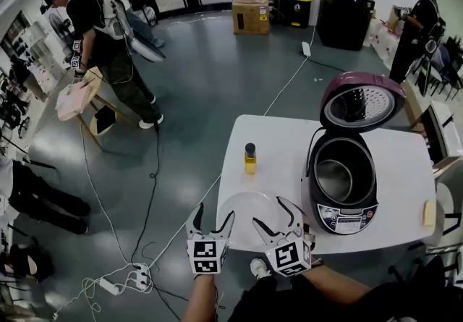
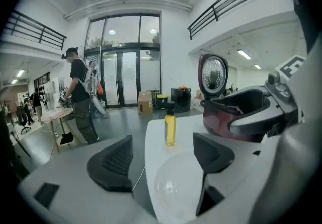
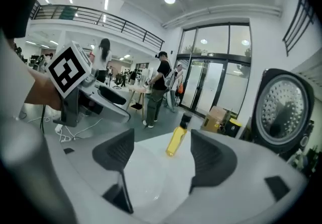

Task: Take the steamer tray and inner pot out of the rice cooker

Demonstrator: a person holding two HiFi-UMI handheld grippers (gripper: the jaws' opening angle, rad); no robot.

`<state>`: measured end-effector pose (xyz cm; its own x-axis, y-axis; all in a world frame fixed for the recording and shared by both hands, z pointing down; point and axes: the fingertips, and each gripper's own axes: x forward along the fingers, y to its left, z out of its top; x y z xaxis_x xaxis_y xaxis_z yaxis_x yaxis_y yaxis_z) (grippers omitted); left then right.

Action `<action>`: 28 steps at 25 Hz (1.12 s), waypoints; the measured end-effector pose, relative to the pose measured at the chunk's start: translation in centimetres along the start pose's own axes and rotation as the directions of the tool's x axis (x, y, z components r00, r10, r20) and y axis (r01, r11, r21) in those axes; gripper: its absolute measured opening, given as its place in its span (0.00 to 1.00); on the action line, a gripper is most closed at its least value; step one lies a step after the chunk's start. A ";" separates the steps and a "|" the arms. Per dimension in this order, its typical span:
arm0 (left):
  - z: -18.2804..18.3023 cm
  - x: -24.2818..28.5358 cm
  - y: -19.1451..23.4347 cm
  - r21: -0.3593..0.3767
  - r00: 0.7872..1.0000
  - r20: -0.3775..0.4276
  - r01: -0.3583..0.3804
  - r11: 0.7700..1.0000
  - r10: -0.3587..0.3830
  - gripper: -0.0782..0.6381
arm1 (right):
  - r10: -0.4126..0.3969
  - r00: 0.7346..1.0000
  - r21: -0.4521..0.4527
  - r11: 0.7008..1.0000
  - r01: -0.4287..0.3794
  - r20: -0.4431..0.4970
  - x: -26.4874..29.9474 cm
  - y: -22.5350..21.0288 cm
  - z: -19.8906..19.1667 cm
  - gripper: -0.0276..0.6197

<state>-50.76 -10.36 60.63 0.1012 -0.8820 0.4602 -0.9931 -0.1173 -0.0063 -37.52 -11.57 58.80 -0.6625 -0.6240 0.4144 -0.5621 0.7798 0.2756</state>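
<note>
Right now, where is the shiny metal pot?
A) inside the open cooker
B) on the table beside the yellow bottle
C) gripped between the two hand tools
A: the head view shows the inner pot sitting down inside the rice cooker, whose lid is tipped up and open.

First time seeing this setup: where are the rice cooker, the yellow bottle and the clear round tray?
rice cooker (image 1: 346,219): head view, front control panel.
yellow bottle (image 1: 249,163): head view, its body.
clear round tray (image 1: 244,213): head view, its bare middle.
</note>
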 end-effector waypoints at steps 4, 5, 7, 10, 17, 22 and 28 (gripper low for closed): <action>4.6 -1.0 -3.4 0.041 0.994 0.082 0.066 0.997 -0.069 0.64 | -0.016 0.996 0.037 0.999 0.013 0.091 -3.3 -2.7 3.3 0.60; 5.8 -1.1 -4.2 0.058 0.991 0.098 0.081 0.995 -0.087 0.64 | -0.030 0.994 0.046 0.999 0.026 0.104 -4.2 -3.8 3.8 0.61; 7.7 -0.9 -6.0 0.090 0.986 0.120 0.106 0.990 -0.116 0.64 | -0.073 0.990 0.056 0.996 0.067 0.117 -6.0 -6.2 4.5 0.61; 9.7 -0.2 -9.4 0.127 0.979 0.121 0.147 0.981 -0.162 0.64 | -0.139 0.984 0.065 0.989 0.132 0.107 -8.9 -10.1 4.2 0.61; 13.0 3.2 -17.0 0.098 0.954 0.112 0.268 0.958 -0.278 0.62 | -0.196 0.979 0.154 0.970 0.186 0.052 -13.3 -18.6 0.5 0.61; 14.7 5.6 -22.3 -0.077 0.898 0.082 0.438 0.896 -0.432 0.62 | -0.155 0.988 0.342 0.929 0.143 0.008 -17.0 -24.4 -2.7 0.61; 14.4 8.2 -24.8 -0.412 0.807 0.101 0.566 0.714 -0.581 0.62 | -0.032 0.999 0.613 0.790 0.028 -0.003 -18.6 -28.7 -7.7 0.61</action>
<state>-24.48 -21.26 51.77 0.6651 -0.6902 0.2851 -0.6765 -0.3951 0.6215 -5.25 -22.02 49.88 -0.6423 -0.6488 0.4081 -0.7656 0.5678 -0.3024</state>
